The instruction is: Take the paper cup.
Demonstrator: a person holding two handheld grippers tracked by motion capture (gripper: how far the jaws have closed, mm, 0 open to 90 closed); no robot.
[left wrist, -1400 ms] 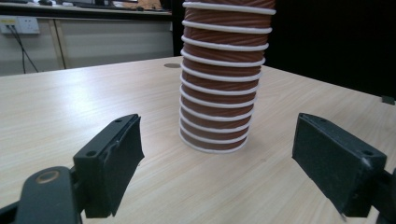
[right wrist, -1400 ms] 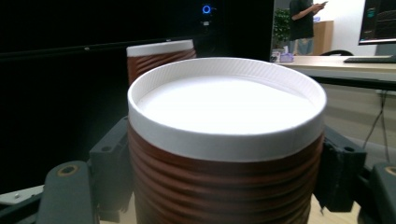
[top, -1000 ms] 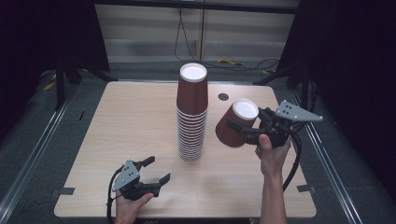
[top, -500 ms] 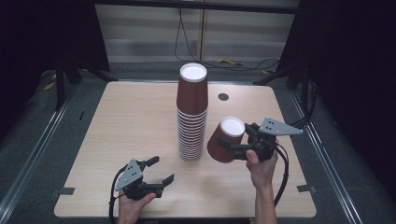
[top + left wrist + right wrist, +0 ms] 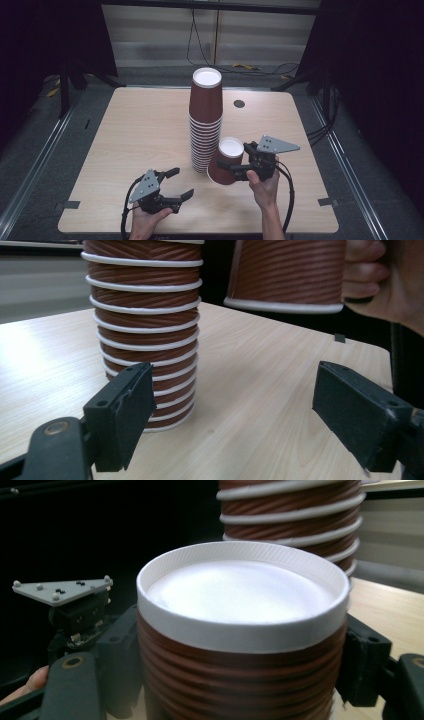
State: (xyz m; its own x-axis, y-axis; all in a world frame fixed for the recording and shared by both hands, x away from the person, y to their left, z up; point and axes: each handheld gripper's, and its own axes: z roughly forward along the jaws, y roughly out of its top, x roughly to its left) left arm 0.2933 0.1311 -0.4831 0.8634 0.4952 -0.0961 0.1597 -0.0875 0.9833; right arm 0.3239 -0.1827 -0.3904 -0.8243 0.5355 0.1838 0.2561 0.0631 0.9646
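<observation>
A tall stack of upside-down brown ribbed paper cups [image 5: 205, 120] stands at the middle of the table. My right gripper [image 5: 231, 169] is shut on a single upside-down brown cup [image 5: 225, 162], tilted and held just right of the stack's base, a little above the tabletop. In the right gripper view this cup [image 5: 240, 630] sits between both jaws, with the stack [image 5: 295, 515] behind it. My left gripper [image 5: 180, 183] rests low near the front edge, left of the stack, open with nothing between its jaws. Its view shows the stack [image 5: 145, 325] and the held cup [image 5: 287, 275].
The wooden table [image 5: 125, 130] has a small black round hole [image 5: 239, 103] behind the stack on the right. Dark floor, metal rails and cables surround the table. The person's right hand [image 5: 385, 280] is beside the held cup.
The right hand has brought the cup down and leftward, from beside the stack's upper half to near its base. The left gripper has hardly moved.
</observation>
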